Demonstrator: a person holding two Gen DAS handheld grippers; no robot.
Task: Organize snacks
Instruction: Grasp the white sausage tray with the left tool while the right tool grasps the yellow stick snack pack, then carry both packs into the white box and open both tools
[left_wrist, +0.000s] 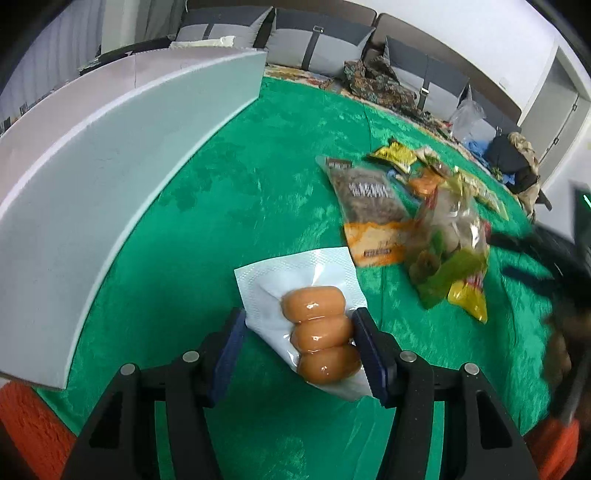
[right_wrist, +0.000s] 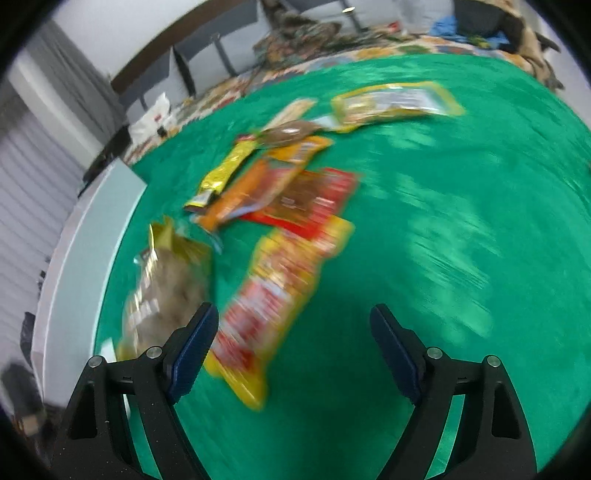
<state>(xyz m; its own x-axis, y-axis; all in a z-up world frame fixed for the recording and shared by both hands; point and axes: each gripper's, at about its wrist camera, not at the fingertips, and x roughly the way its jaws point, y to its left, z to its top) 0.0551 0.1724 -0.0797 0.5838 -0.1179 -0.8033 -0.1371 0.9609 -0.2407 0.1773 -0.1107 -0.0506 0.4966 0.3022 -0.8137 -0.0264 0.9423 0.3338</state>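
Observation:
A clear vacuum pack of three sausages (left_wrist: 320, 328) lies between the fingers of my left gripper (left_wrist: 299, 326), which is closed onto the pack's sides over the green cloth (left_wrist: 258, 206). A pile of snack bags (left_wrist: 417, 221) lies to its right. In the blurred right wrist view, my right gripper (right_wrist: 293, 325) is open and empty above the cloth (right_wrist: 443, 221). A red and yellow snack bag (right_wrist: 273, 302) lies just ahead between its fingers, a brown clear bag (right_wrist: 166, 291) is at its left finger, and more packets (right_wrist: 280, 184) lie farther off.
A white board wall (left_wrist: 92, 177) curves along the left of the cloth and also shows in the right wrist view (right_wrist: 77, 258). Grey cushions (left_wrist: 314, 48) and patterned fabric (left_wrist: 376, 81) lie beyond the cloth. A dark blurred shape (left_wrist: 554, 266) is at the right edge.

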